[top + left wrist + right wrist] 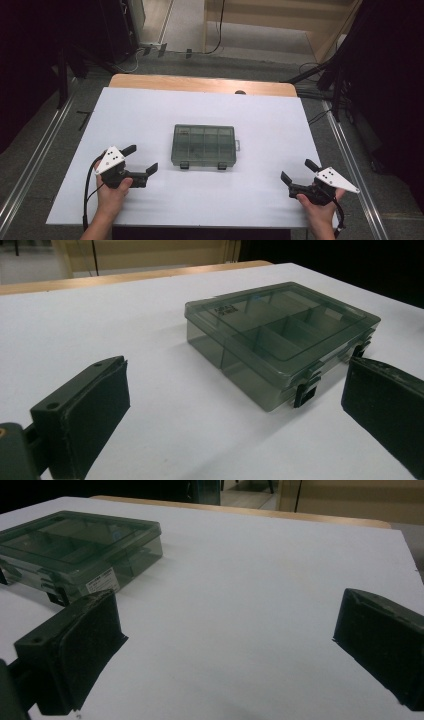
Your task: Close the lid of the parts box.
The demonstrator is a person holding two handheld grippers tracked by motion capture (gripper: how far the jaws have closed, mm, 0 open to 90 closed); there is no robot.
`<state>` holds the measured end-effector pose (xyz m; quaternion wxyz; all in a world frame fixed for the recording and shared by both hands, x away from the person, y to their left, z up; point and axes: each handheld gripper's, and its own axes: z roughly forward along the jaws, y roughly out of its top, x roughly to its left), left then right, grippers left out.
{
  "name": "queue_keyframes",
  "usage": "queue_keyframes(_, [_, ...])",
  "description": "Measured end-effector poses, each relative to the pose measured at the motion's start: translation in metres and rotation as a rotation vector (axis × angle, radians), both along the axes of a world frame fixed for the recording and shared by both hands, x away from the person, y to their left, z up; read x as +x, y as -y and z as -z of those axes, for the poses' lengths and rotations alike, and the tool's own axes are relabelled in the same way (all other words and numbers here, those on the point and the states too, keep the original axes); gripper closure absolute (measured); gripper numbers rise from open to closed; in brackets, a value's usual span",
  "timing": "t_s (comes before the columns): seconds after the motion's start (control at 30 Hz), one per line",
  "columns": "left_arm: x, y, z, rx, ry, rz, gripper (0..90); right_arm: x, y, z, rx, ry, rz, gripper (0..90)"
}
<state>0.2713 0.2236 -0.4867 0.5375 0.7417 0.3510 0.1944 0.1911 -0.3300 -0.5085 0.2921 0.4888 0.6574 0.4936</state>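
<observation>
Both hands at the near edge of the white bench (150, 107), a closed compartment box ahead between the two grippers.

Largest is the bench top, bare around the smoky translucent box (204, 145), which lies flat, lid shut, its two dark latches (305, 391) facing the person. Left gripper (140, 160) hovers with jaws wide apart, the box just ahead and to their right, not touched. Right gripper (299, 171) also has its jaws spread, holding nothing; the box sits well apart, ahead and to their left.
</observation>
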Motion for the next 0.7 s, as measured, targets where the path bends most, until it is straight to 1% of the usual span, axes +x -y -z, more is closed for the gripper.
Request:
queue_keyframes(0.13, [-0.002, -0.007, 0.0, 0.005, 0.001, -0.008, 0.0, 0.0, 0.0, 0.0, -0.002, 0.001, -0.002, 0.0])
queue_keyframes(0.23, [-0.003, -0.012, 0.0, -0.006, -0.004, -0.019, 0.0, 0.0, 0.0, 0.0, -0.002, 0.001, -0.002, 0.0])
queue_keyframes(0.5, [-0.008, -0.026, 0.001, 0.013, -0.007, -0.034, 0.0, 0.0, 0.001, 0.0, 0.009, -0.003, 0.003, 0.0])
queue_keyframes(0.7, [-0.011, -0.038, 0.001, 0.008, -0.009, -0.049, 0.0, 0.0, 0.001, 0.001, 0.009, -0.003, 0.004, 0.0])
